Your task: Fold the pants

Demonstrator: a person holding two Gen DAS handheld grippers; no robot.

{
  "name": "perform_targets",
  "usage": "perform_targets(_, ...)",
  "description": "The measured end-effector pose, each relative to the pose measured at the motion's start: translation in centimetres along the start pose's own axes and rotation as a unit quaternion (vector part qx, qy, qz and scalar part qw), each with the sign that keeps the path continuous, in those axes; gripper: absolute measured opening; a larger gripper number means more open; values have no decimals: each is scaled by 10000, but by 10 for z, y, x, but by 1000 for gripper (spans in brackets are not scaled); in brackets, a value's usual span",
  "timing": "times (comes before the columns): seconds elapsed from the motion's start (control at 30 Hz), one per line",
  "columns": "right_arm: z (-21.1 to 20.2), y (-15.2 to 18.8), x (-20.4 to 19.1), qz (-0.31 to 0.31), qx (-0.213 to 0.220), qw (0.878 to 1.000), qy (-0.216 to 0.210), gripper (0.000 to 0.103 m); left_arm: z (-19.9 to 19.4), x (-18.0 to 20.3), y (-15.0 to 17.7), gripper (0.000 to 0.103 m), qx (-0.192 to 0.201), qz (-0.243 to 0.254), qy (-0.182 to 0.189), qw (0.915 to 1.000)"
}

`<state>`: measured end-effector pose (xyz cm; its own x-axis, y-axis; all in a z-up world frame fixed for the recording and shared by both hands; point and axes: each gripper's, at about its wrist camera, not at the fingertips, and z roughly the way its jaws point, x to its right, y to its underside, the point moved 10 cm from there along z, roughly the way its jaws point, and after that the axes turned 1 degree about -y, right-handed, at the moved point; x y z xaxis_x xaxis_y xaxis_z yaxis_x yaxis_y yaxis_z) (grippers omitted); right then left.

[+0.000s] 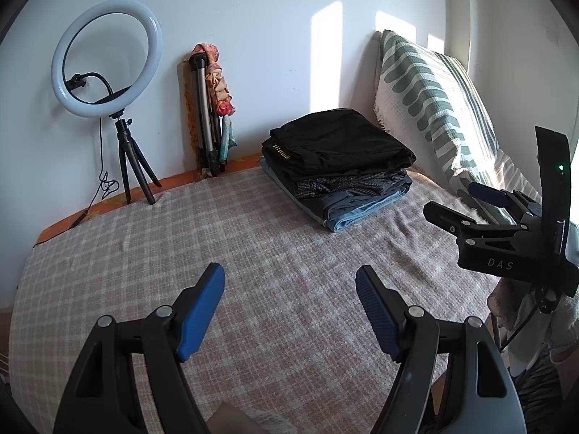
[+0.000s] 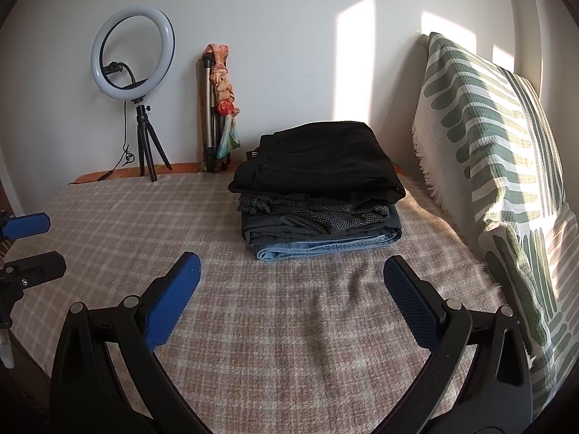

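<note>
A stack of folded pants [image 1: 340, 170] [image 2: 318, 188] lies at the far side of the checked bed cover [image 1: 253, 260] [image 2: 275, 325]: black pants on top, a dark patterned pair under them, blue jeans at the bottom. My left gripper [image 1: 289, 289] hovers open over the bare cover, well short of the stack, with nothing between its blue pads. My right gripper [image 2: 291, 278] is also open and empty, just in front of the stack's near edge. The left wrist view shows the right gripper [image 1: 466, 199] from the side at the right edge.
A green-patterned pillow [image 1: 434, 108] [image 2: 499, 166] leans against the wall to the right of the stack. A ring light on a small tripod [image 1: 108, 72] [image 2: 134, 58] and a folded tripod with a scarf [image 1: 211, 108] [image 2: 217, 108] stand by the back wall.
</note>
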<state>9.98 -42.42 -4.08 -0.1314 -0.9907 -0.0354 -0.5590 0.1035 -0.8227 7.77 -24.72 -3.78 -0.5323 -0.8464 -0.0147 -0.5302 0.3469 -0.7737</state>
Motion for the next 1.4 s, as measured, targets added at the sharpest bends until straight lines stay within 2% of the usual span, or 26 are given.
perform_targets(1.4,2,4,-6,17,-49,10000,-69,103,-6,4,-1,73,22,2,42,10000)
